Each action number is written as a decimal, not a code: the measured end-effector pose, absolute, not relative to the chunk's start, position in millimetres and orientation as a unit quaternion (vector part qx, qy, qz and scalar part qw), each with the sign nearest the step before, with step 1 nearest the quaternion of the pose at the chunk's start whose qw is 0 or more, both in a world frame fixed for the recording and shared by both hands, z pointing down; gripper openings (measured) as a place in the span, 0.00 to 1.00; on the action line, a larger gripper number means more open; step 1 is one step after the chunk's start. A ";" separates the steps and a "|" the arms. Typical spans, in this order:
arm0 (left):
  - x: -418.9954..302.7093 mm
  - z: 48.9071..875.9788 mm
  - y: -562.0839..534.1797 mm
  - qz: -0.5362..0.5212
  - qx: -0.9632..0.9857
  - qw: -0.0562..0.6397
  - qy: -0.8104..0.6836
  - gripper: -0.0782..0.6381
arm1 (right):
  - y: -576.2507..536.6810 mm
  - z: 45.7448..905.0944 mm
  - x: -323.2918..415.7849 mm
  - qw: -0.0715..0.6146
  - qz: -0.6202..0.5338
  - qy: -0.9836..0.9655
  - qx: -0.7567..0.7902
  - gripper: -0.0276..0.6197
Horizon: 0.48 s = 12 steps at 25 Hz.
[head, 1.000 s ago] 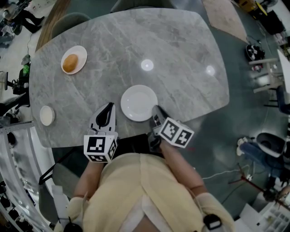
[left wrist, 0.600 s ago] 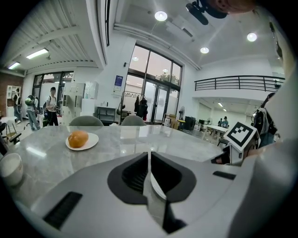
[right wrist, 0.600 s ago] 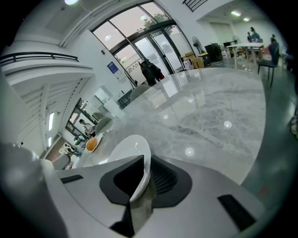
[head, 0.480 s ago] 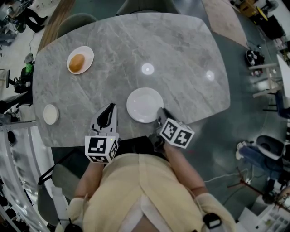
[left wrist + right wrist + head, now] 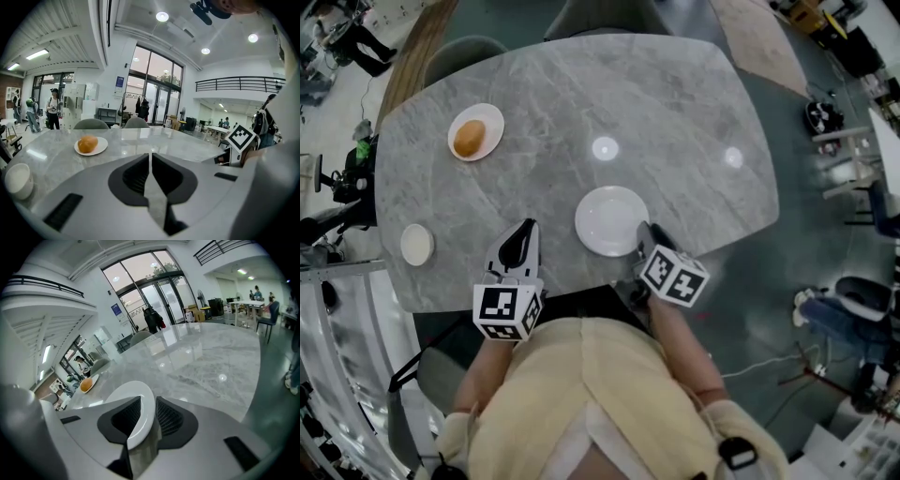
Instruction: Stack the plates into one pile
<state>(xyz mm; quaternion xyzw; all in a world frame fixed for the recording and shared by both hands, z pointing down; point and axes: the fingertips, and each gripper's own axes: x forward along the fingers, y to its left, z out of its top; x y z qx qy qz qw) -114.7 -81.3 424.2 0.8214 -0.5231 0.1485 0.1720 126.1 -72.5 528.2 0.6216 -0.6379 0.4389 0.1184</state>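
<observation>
An empty white plate [image 5: 611, 220] lies flat near the table's front edge. My right gripper [image 5: 645, 234] is at its near right rim. In the right gripper view the plate's rim [image 5: 132, 397] sits between the jaws of this gripper [image 5: 149, 403], which are opening, with a gap showing beside the rim. My left gripper [image 5: 521, 239] hovers to the left of that plate, shut with nothing in it [image 5: 149, 157]. A second white plate [image 5: 476, 132] with a bun [image 5: 469, 138] on it stands at the far left, also seen in the left gripper view [image 5: 91, 145].
A small white dish [image 5: 417, 244] sits near the table's left edge, low left in the left gripper view [image 5: 18, 179]. The grey marble table [image 5: 675, 103] is rounded, with grey chairs [image 5: 600, 14] at the far side. People stand in the hall beyond.
The head view has shifted. The white plate keeps its place on the table. My left gripper has drifted left, away from the plate. The right gripper has rolled a little at the rim.
</observation>
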 end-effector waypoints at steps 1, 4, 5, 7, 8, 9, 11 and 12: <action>-116.9 424.1 -82.2 0.150 0.823 0.172 -0.520 0.12 | -71.9 526.9 127.0 0.117 0.437 -0.634 0.627 0.17; -123.1 423.5 -86.0 0.149 0.828 0.174 -0.512 0.12 | -69.0 520.8 128.5 0.110 0.432 -0.624 0.642 0.17; -124.5 423.0 -87.4 0.148 0.830 0.176 -0.509 0.12 | -67.6 517.9 128.9 0.106 0.432 -0.620 0.647 0.17; -126.2 421.8 -90.2 0.146 0.833 0.180 -0.502 0.12 | -65.1 512.7 128.8 0.093 0.436 -0.613 0.652 0.17; -126.5 421.6 -91.3 0.145 0.835 0.183 -0.498 0.12 | -64.3 510.4 128.4 0.086 0.437 -0.611 0.654 0.17; -126.4 421.8 -92.2 0.144 0.837 0.186 -0.494 0.12 | -63.8 507.8 127.6 0.083 0.436 -0.610 0.656 0.17; -126.3 422.7 -93.3 0.143 0.841 0.191 -0.486 0.12 | -63.0 501.9 125.0 0.081 0.430 -0.611 0.659 0.17; -126.4 423.0 -93.7 0.143 0.842 0.192 -0.483 0.12 | -62.6 499.1 123.2 0.080 0.429 -0.612 0.659 0.17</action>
